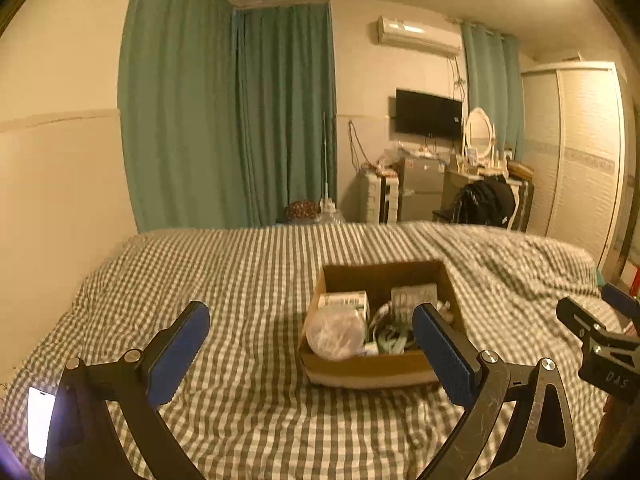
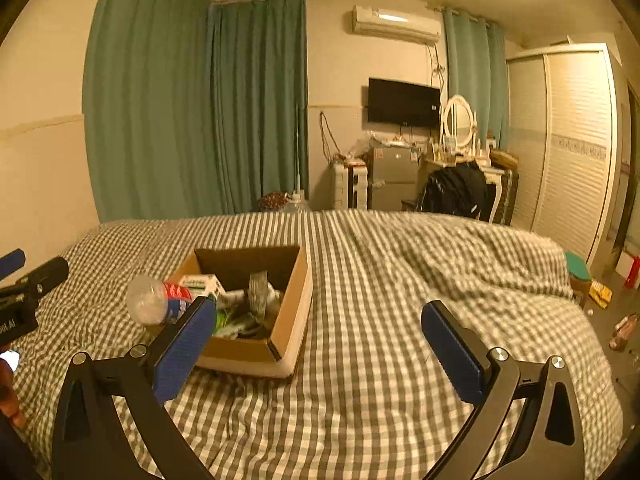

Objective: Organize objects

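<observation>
We hold both hand-held grippers, left [image 1: 310,354] and right [image 2: 318,354], spread apart and empty; everything visible already sits in the cardboard box [image 2: 294,314] on the bed [image 2: 400,280].

We hold our left gripper [image 1: 310,350] level, its blue pads spread wide and empty. Our right gripper [image 2: 320,350] hovers alongside, equally wide and empty.

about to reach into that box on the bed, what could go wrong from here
1. The plastic bottle sticks out over the cardboard box rim; a nudge may tip it onto the checked bedcover.
2. The box sits on soft, rumpled bedding, so pushing on it could tilt or slide it.
3. Cables look tangled with the small cartons; lifting one may drag others out.
</observation>
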